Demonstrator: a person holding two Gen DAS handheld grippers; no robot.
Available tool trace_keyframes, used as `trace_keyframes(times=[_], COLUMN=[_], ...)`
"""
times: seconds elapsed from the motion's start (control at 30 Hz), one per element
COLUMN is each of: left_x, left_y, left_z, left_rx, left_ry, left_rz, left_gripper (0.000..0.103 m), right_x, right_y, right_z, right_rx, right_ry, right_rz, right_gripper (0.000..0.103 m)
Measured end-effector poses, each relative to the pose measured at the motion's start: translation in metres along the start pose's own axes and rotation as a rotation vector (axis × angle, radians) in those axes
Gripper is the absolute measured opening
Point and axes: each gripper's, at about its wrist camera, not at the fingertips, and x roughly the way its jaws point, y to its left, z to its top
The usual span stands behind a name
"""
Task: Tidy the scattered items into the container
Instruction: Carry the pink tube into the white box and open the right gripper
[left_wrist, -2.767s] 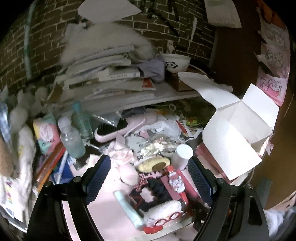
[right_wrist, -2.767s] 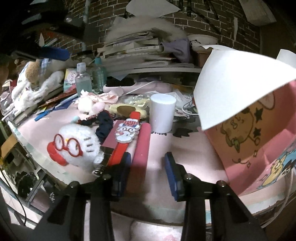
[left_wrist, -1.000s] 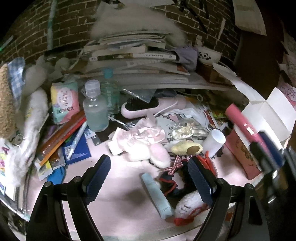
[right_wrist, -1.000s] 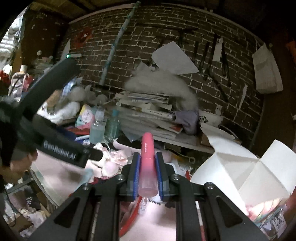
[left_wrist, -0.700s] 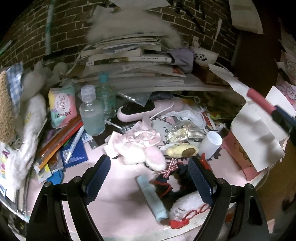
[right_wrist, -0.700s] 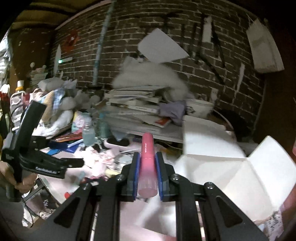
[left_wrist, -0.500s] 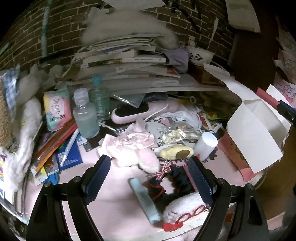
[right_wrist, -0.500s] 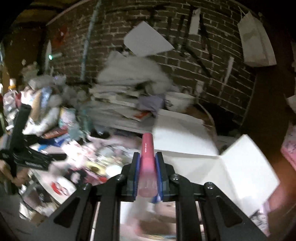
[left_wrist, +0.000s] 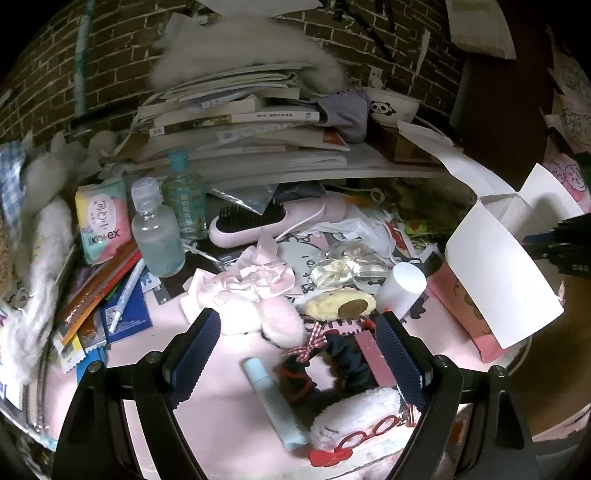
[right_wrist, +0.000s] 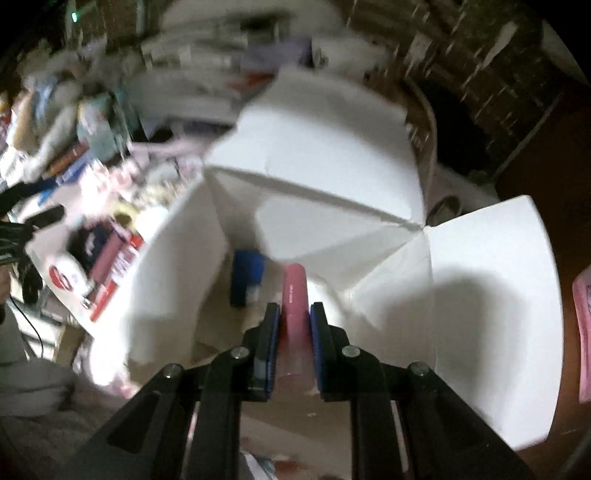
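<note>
Pink smooth tube (right_wrist: 294, 295), clamped by right gripper (right_wrist: 294, 314); left gripper (left_wrist: 297, 334) fingers spread wide.

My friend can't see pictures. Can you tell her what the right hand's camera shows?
The right gripper is shut on a pink cylindrical tube, pointing it down into an open white cardboard box whose flaps are spread wide. A dark blue object already lies inside the box, and the cluttered pink tabletop to the left is blurred.
</note>
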Motion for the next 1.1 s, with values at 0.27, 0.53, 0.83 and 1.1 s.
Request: trace_keyframes(times=[0.27,0.53,0.83,1.1], left_x=[0.000,0.001,0.001,-0.003], left_y=[-0.001,-0.001,0.002,0.006], left_z=[-0.001,-0.002,-0.002,-0.012], left_rx=[-0.007,-0.009,-0.014,0.018], left_ry=[-0.001,0.001,0.000,-0.013], left_rz=[-0.011,-0.014,-0.013,-0.009], left_gripper=[0.084,0.084,0.084,0.084], right_x=[0.047,0.064,0.040,-0.041], right_y=[0.004,0.004,0.001,0.026], right_z=[0.012,0.011,0.008,0.007], right_rx=[-0.159,-0.178,-0.155,-0.051], right_ry=[0.253,0.334,0.218,-0.212], right_rz=[-0.086,-0.091,-0.105,-0.075], right_gripper=[0.014,0.014,0.029,0.071])
